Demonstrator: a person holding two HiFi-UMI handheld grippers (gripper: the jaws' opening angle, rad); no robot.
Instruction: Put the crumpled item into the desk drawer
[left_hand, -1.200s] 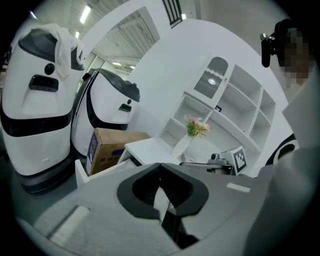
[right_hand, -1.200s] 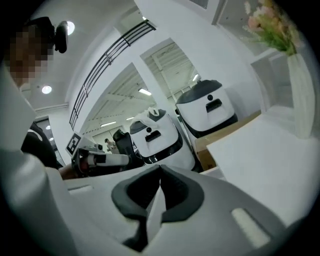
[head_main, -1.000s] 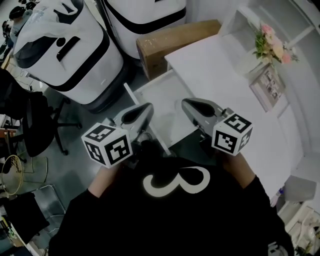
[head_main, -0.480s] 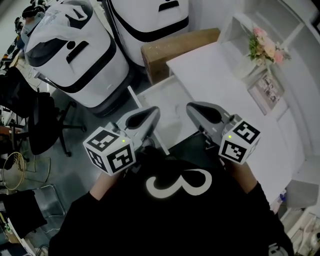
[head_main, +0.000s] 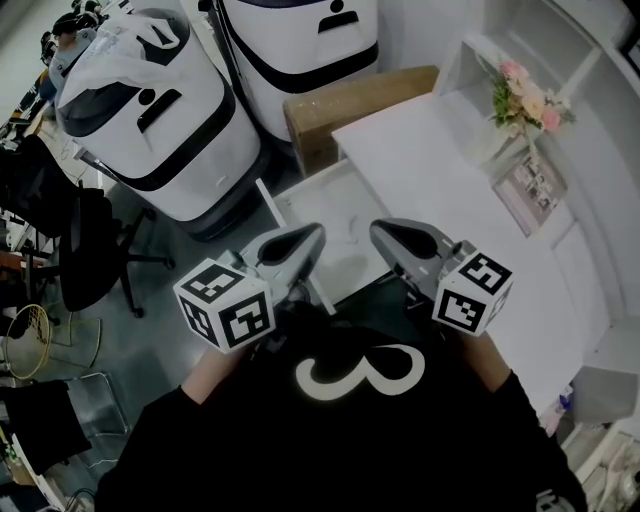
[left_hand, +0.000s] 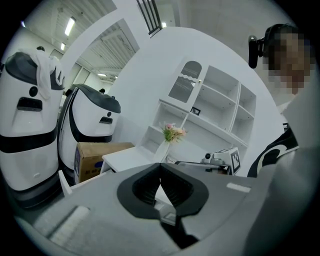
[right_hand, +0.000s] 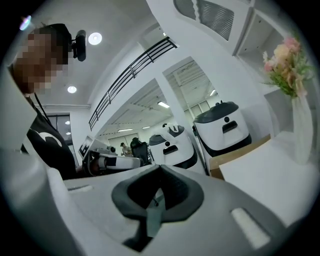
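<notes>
Both grippers are held close to the person's chest, above the open white desk drawer (head_main: 330, 200). My left gripper (head_main: 316, 233) is shut, its jaw tips meeting with nothing between them (left_hand: 160, 168). My right gripper (head_main: 379, 229) is shut and empty too (right_hand: 160, 170). The two point forward side by side over the drawer's near end. The drawer juts out from the left side of the white desk (head_main: 440, 170). No crumpled item shows in any view; the grippers hide part of the drawer's inside.
A vase of flowers (head_main: 523, 95) and a picture frame (head_main: 530, 180) stand at the desk's far side, below white shelves. A cardboard box (head_main: 350, 100) sits behind the drawer. Two large white robots (head_main: 150, 110) and a black office chair (head_main: 85, 250) stand on the left.
Both grippers have shifted slightly forward over the drawer and stay shut. The head camera has shifted a little.
</notes>
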